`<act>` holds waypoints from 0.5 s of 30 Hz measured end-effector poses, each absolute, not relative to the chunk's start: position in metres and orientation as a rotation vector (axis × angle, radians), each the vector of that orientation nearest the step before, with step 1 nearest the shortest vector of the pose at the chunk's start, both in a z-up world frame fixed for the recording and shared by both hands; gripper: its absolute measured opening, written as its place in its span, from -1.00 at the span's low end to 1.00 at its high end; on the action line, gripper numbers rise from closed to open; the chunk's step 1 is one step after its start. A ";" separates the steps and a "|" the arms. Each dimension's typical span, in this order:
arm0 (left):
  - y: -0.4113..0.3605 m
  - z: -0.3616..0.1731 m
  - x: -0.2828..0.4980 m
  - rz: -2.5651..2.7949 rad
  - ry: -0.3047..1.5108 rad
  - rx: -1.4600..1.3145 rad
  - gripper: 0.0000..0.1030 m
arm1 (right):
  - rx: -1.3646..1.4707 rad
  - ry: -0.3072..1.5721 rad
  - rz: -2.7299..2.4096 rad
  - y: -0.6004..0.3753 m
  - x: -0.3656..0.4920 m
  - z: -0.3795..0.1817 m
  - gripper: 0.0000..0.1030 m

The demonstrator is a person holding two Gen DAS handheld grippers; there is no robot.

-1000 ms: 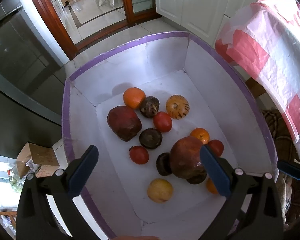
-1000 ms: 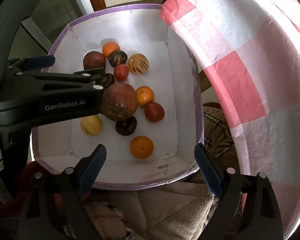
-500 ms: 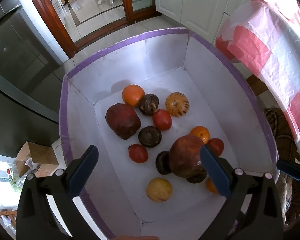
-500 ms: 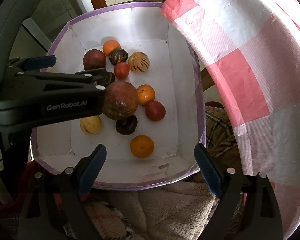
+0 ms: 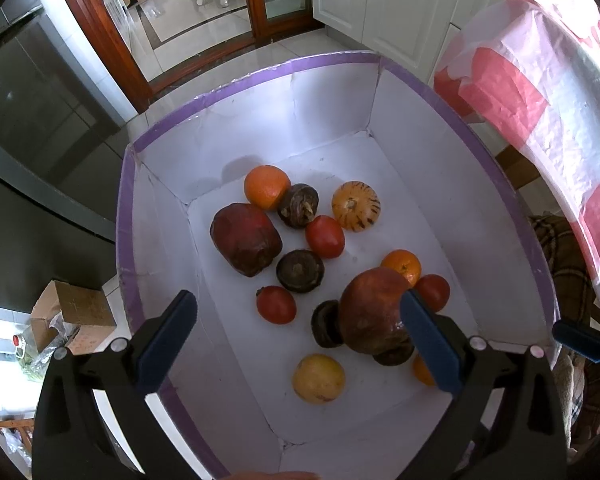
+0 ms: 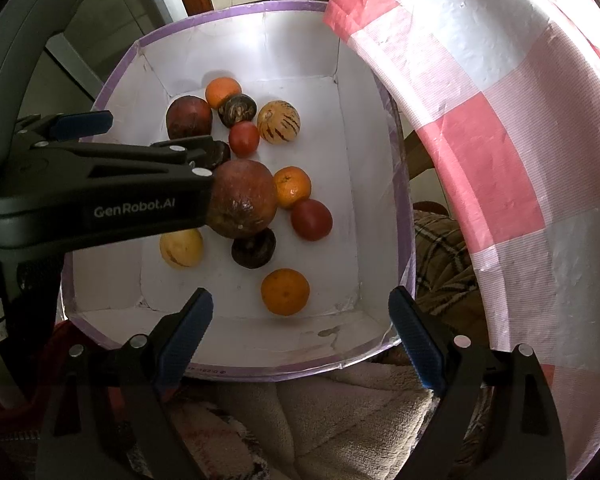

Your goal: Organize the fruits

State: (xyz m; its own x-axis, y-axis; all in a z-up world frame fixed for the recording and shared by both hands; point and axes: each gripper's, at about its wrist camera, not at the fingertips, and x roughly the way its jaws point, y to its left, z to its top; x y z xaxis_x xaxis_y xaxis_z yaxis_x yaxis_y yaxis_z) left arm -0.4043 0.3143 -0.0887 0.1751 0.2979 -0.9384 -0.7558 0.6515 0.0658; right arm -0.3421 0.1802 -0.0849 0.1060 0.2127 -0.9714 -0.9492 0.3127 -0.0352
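Hidden and cut-off items, both wrist views

Orange [image 5: 422, 370] at 5 o'clock mostly behind left gripper's pad; dark fruit [image 6: 220, 151] largely behind left gripper [image 6: 156, 140]; tablecloth [image 6: 500, 120] cropped at 3 o'clock.

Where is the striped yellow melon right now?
The striped melon lies on the box floor toward the far wall, right of a dark mangosteen and a red tomato.

Assorted fruits [image 5: 325, 236] loose on white box [image 5: 260, 128] floor.

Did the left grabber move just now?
Yes, a tiny bit. In the right wrist view the left gripper slid rightward, toward the small orange, while the yellow fruit stayed put.
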 end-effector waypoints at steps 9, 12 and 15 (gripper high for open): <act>0.316 -0.091 -0.405 0.787 1.176 -0.480 0.97 | -0.852 1.123 1.030 0.180 -0.342 -0.085 0.69; 0.316 -0.091 -0.405 0.784 1.179 -0.482 0.97 | -0.853 1.122 1.030 0.179 -0.343 -0.085 0.69; 0.317 -0.091 -0.405 0.782 1.180 -0.482 0.97 | -0.853 1.123 1.030 0.180 -0.342 -0.085 0.69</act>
State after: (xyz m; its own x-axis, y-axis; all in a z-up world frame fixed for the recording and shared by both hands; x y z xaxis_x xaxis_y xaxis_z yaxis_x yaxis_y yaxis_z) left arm -0.4053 0.3172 -0.0913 0.1709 0.2862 -0.9428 -0.7568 0.6508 0.0604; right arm -0.3422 0.1796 -0.0851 0.1055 0.2117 -0.9716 -0.9497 0.3112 -0.0353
